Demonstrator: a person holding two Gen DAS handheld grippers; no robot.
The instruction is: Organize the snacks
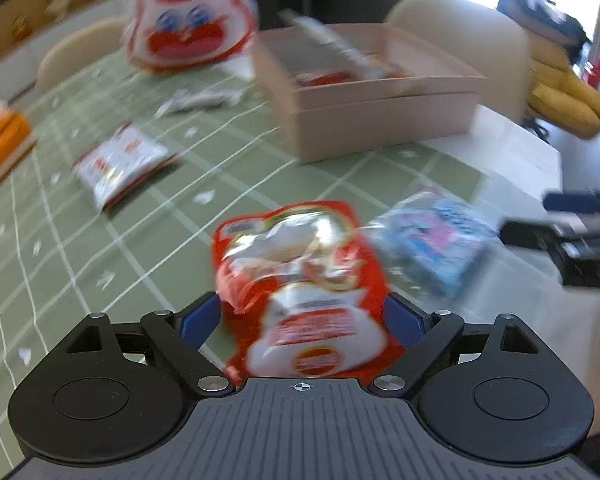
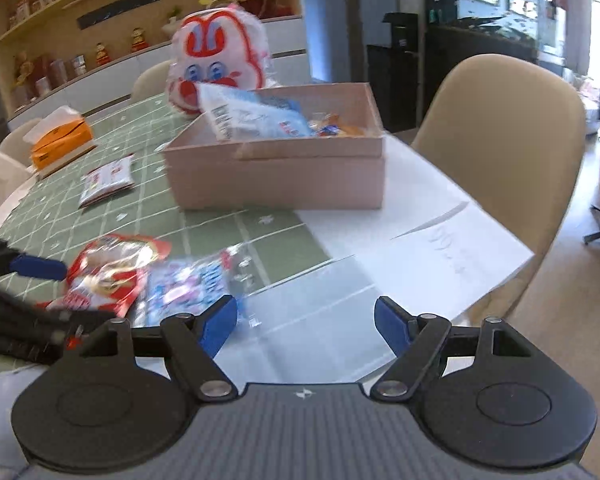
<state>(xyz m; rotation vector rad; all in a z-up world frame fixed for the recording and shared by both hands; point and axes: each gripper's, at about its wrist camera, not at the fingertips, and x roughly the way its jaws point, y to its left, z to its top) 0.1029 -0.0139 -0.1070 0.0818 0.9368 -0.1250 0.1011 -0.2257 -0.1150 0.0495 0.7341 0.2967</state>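
Note:
My left gripper (image 1: 302, 320) is open, its blue pads on either side of a red snack packet (image 1: 304, 276) that lies on the green checked tablecloth; they do not grip it. A blue-and-pink snack packet (image 1: 436, 240) lies just right of it. The right wrist view shows the same red packet (image 2: 108, 272) and blue packet (image 2: 188, 288) at the left. My right gripper (image 2: 306, 326) is open and empty above the table, right of the blue packet. A pink cardboard box (image 2: 276, 176) holding several snacks stands further back.
A white-and-red packet (image 1: 124, 164) and a small silver packet (image 1: 200, 100) lie on the cloth. A big rabbit-face bag (image 1: 188, 16) stands behind the box. An orange tissue box (image 2: 60, 140) is at the left. A beige chair (image 2: 500, 152) stands by the table's right edge.

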